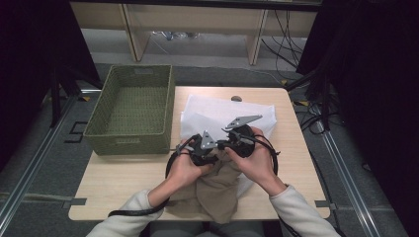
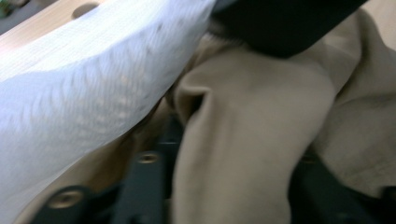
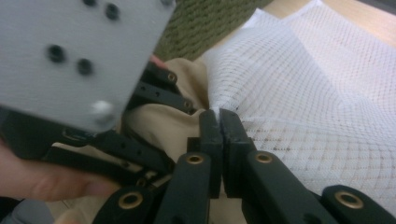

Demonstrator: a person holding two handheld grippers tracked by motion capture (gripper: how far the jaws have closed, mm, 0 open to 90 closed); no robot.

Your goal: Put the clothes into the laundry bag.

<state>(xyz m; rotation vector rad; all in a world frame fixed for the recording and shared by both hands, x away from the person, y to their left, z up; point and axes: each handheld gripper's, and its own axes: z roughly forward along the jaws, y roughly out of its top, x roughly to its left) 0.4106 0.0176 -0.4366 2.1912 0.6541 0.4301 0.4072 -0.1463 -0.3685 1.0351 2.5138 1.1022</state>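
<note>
Right gripper (image 3: pixel 218 116) fingers clenched on white mesh bag (image 3: pixel 317 93); left gripper (image 1: pixel 202 150) fingers released around beige garment (image 2: pixel 243 140), bagging unfinished.

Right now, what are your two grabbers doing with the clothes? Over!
Right gripper shut on white mesh bag. Left gripper down in beige garment, grip unclear. Green basket beside, nothing blocking.
</note>
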